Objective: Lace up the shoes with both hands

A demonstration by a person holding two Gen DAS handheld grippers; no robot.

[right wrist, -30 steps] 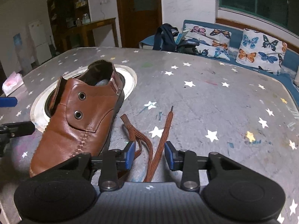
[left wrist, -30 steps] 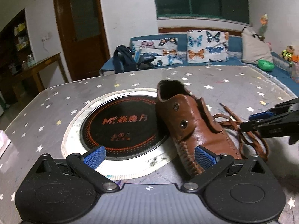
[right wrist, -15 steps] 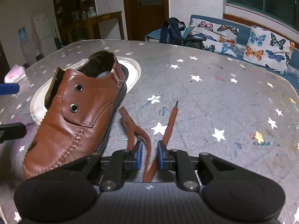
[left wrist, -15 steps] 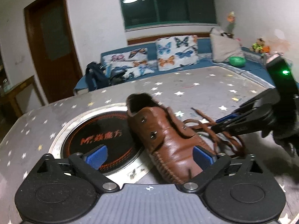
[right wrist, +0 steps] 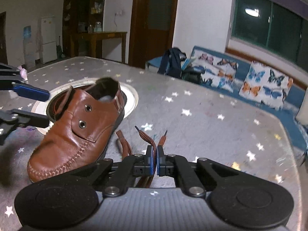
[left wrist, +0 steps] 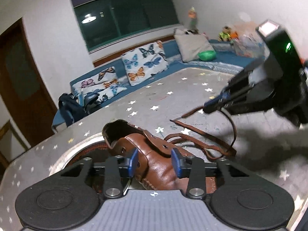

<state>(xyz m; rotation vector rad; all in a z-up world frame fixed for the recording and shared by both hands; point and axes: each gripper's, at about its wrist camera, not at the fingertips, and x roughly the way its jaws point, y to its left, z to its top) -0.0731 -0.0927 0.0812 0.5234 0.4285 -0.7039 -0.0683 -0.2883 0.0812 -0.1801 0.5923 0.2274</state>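
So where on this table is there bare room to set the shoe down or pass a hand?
Free: the starred table stretch between the lace ends and the sofa-side edge, and the far strip beyond the round inset. Crowded: around the brown shoe, with the loose shoelace beside it and both grippers closing in.

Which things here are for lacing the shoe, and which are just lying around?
For the job:
- brown leather shoe
- brown flat shoelace
- left gripper
- right gripper

Just lying about:
- butterfly-print cushions
- dark blue backpack
- green bowl
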